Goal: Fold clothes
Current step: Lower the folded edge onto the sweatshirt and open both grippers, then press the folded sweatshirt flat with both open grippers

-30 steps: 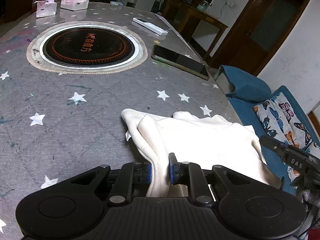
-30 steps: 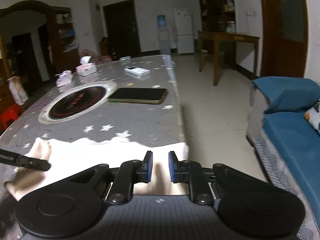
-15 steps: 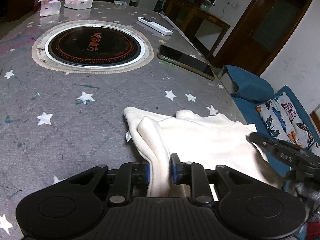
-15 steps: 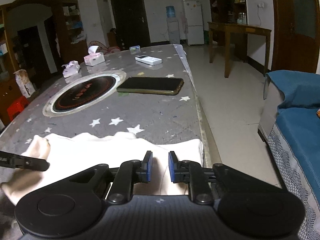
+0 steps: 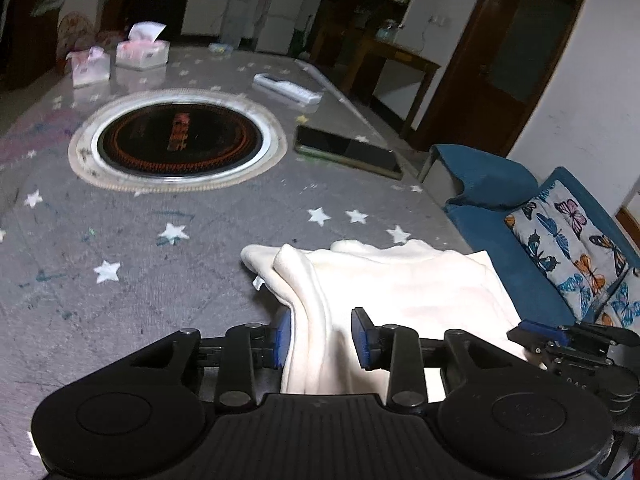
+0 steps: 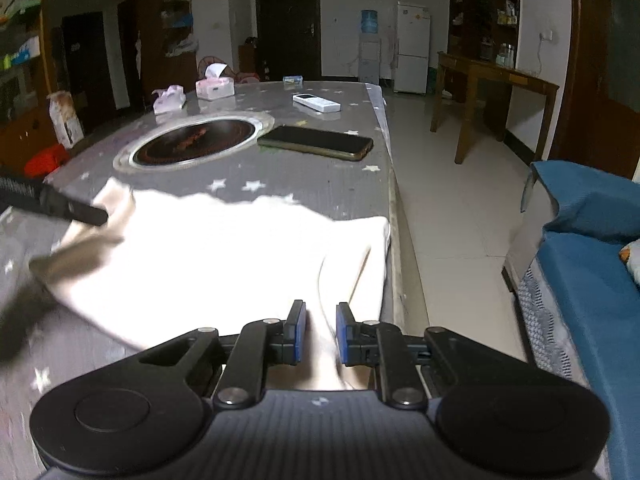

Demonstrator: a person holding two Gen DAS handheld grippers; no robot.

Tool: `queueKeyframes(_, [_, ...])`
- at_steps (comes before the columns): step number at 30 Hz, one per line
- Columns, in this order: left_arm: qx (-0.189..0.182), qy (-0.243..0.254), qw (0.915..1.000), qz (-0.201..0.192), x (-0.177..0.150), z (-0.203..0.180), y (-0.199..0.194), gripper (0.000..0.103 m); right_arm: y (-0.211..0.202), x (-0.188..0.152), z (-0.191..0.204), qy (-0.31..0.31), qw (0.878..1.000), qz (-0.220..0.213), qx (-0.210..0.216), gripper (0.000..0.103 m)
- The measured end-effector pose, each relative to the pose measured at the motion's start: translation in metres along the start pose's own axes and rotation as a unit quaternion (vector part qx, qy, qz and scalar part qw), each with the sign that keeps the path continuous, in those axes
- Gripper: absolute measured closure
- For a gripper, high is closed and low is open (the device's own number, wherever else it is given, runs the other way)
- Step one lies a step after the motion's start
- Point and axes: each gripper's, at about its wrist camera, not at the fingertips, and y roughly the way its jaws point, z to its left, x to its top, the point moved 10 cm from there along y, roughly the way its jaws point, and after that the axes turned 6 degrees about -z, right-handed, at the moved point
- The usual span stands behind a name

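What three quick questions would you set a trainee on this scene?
1. True or false: the left gripper has its jaws apart, with the cream garment lying loose between them.
2. What lies right of the round cooktop? A) phone B) mug C) book
3. Which gripper is clamped on the garment?

Key: 1 true; 2 A; 3 the right gripper.

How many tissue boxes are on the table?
2. One pink tissue box sits at the table's far end; a smaller tissue pack lies just left of it. None seem hidden.
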Motion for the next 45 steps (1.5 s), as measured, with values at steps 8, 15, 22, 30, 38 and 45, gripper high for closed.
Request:
queueKeyframes(8, [0.002,0.030,0.9986,-0.043,0.005,-0.015,-0.024,0.066,-0.021,0.008,0.007,-0.001,1.000,-0.028,0.000,0.088])
queueKeyframes(15, [-0.030,0.061,0.9975,-0.019,-0.015,-0.037,-0.018,0.067,-0.015,-0.004,0.019,-0.003,1.000,-0.010,0.016,0.088])
queueKeyframes(22, [-0.037,0.060,0.9974,0.014,-0.035,-0.040,-0.002,0.066,-0.027,0.003,0.032,0.008,0.999,-0.018,0.036,0.087])
queueKeyframes(30, [-0.034,0.047,0.9980,0.025,-0.041,-0.039,-0.001,0.053,-0.021,-0.004,0.031,0.039,0.999,-0.007,0.028,0.074])
queueKeyframes(38, [-0.029,0.050,0.9982,0.015,-0.043,-0.044,-0.008,0.040,-0.024,-0.006,0.038,0.041,0.999,-0.010,0.018,0.061])
queueKeyframes(45, [-0.026,0.056,0.9980,0.016,-0.048,-0.043,-0.009,0.039,-0.020,-0.011,0.047,0.019,1.000,-0.004,0.006,0.061])
